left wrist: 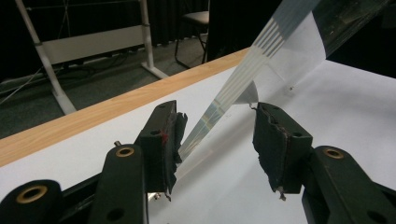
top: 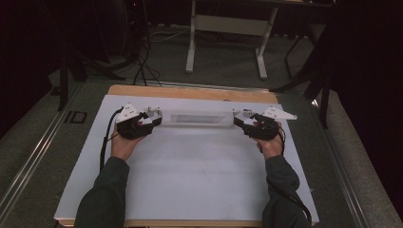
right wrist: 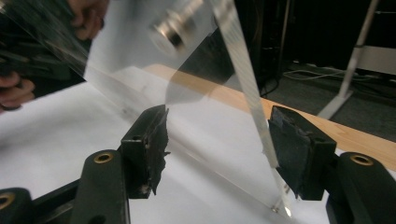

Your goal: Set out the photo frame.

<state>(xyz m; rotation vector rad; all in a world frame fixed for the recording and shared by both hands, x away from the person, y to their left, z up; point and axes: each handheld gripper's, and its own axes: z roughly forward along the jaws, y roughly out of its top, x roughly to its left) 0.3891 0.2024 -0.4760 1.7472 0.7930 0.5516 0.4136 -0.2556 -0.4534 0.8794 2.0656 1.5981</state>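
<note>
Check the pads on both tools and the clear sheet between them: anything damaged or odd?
Yes. The black pads on the left tool are torn and ragged along their edges, and the right tool has a frayed pad too. The clear rigid plastic sheet stands between each tool's open jaws, ungripped, above the white table mat.

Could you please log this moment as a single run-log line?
object: clear plastic sheet | left gripper: open, around sheet's end | right gripper: open, around other end | surface: white table

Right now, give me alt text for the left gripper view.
The left tool is open, its two black padded jaws standing either side of a clear plastic sheet's edge, above a white board with a wooden table edge behind.
</note>
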